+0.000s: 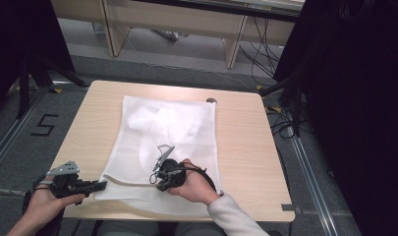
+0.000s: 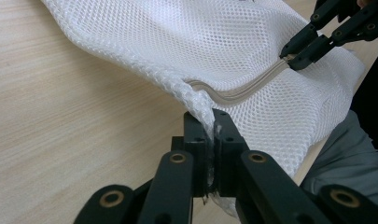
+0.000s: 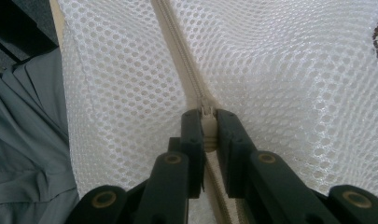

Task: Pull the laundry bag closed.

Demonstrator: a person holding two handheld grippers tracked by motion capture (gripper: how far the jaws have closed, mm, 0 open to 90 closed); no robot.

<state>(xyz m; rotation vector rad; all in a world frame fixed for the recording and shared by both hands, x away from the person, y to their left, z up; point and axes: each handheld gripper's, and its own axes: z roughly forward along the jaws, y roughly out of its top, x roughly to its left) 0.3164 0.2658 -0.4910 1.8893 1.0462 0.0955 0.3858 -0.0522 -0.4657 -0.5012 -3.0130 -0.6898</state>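
Pale wooden table (image 1: 245, 147) under white mesh bag (image 1: 172, 128), grey floor (image 1: 34, 123) around.

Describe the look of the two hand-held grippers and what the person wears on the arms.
Both the left gripper and the right gripper are matt black, with two flat-padded jaws on linked bars joined by brass-coloured pivot rings. Each carries a grey three-cornered plate on top and trails a black cable. The right arm wears a light grey sleeve; the left forearm shows no sleeve.
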